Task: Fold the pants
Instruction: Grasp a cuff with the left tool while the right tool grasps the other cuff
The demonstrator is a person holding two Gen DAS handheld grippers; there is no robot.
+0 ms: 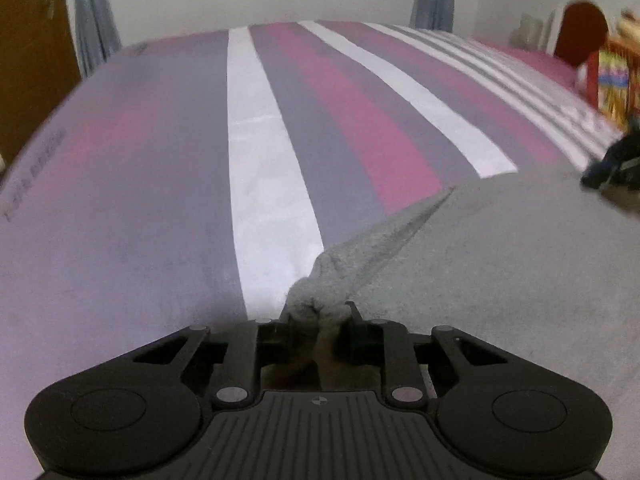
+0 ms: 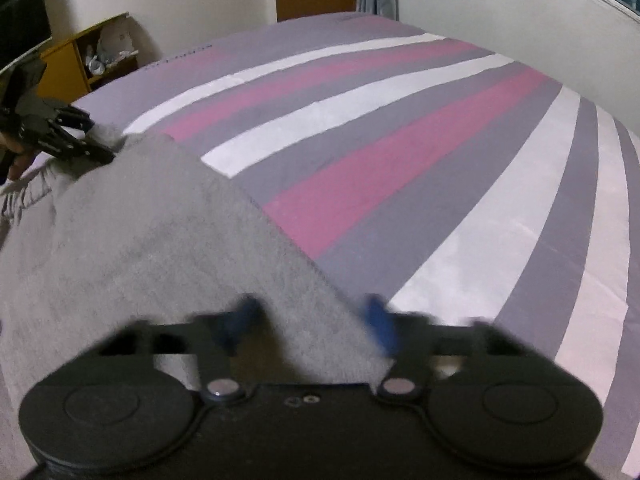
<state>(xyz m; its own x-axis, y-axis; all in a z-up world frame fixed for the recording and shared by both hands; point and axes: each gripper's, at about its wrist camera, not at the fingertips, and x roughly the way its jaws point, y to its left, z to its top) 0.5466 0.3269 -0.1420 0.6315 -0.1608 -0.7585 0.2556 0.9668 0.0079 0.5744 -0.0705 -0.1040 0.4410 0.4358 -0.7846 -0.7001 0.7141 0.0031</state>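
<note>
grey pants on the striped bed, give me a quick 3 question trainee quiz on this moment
1. True or false: the left gripper is shut on a bunched fold of the grey fleece pants.
2. Multiple choice: the pants lie on A) a bare wooden floor, B) the pink, grey and white striped bedsheet, C) a glass table.
3. Fill in: in the right wrist view, the pants' edge runs between the right gripper's blurred ____ coloured fingertips.

Key: 1 true; 2 B; 3 blue.
</note>
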